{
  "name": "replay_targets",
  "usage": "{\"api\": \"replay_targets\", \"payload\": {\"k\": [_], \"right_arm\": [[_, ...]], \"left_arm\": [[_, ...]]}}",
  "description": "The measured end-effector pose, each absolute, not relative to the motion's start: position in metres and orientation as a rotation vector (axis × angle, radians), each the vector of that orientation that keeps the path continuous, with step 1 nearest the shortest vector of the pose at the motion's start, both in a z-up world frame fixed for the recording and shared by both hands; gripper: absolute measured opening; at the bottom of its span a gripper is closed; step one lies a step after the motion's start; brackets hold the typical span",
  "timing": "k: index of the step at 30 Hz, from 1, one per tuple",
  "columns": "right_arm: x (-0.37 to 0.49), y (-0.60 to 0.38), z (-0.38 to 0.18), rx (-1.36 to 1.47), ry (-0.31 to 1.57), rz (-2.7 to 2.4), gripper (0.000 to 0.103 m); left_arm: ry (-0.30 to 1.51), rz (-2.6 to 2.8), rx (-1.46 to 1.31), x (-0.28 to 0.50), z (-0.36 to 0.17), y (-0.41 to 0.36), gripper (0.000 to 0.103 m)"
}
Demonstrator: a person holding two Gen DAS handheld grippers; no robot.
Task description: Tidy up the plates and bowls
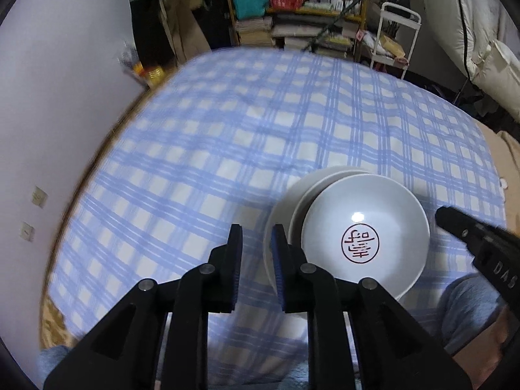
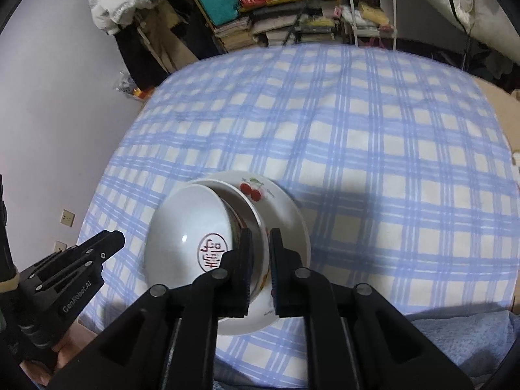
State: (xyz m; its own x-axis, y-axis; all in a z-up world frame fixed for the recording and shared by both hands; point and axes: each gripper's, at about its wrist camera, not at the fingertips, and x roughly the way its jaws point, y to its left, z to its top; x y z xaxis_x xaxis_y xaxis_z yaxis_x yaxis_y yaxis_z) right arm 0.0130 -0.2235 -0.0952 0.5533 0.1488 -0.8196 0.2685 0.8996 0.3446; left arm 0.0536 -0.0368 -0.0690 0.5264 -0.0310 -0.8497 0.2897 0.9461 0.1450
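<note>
A white bowl with a red seal mark lies tilted inside a second white bowl. Both rest on a white plate with painted cherries, near the front of the table. My left gripper hovers just left of the stack, narrowly open with nothing between its pads. My right gripper hangs over the stack's right side. It is shut and holds nothing, and in the left wrist view its tip stands clear of the top bowl's rim.
A blue-and-white checked cloth covers the round table. A pale wall with sockets is on the left. Cluttered shelves and a white cart stand beyond the far edge. A grey-blue sleeve is at the near edge.
</note>
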Motion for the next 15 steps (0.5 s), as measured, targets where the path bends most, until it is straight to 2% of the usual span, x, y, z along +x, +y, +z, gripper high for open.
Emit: {"api": "replay_targets", "payload": {"k": [2,4,6,8,9,12,14,15], "right_arm": [[0.007,-0.223,-0.085,0.449,0.960,-0.071,0.013],[0.001,-0.223,-0.074,0.430,0.929,-0.073,0.019],[-0.008,-0.223,-0.062,0.391,0.887,-0.084,0.042],[-0.018,-0.222,-0.048,0.353,0.832,-0.102,0.052],[-0.023,-0.223,-0.043,0.345,0.809,-0.104,0.054],[-0.035,-0.227,-0.031,0.334,0.754,-0.108,0.062],[-0.040,-0.228,-0.023,0.321,0.723,-0.114,0.067],[-0.043,-0.229,-0.019,0.315,0.702,-0.117,0.070]], "left_arm": [[0.940,-0.185,0.310,0.042,-0.056,-0.036,0.022],[0.894,-0.176,0.325,0.033,-0.045,-0.035,0.027],[0.840,-0.161,0.331,0.023,-0.034,-0.032,0.030],[0.811,-0.159,0.322,0.015,-0.023,-0.027,0.035],[0.800,-0.157,0.310,0.013,-0.018,-0.025,0.041],[0.739,-0.139,0.290,0.004,-0.003,-0.018,0.044],[0.697,-0.127,0.292,-0.002,0.006,-0.016,0.055],[0.671,-0.123,0.286,-0.006,0.011,-0.014,0.066]]}}
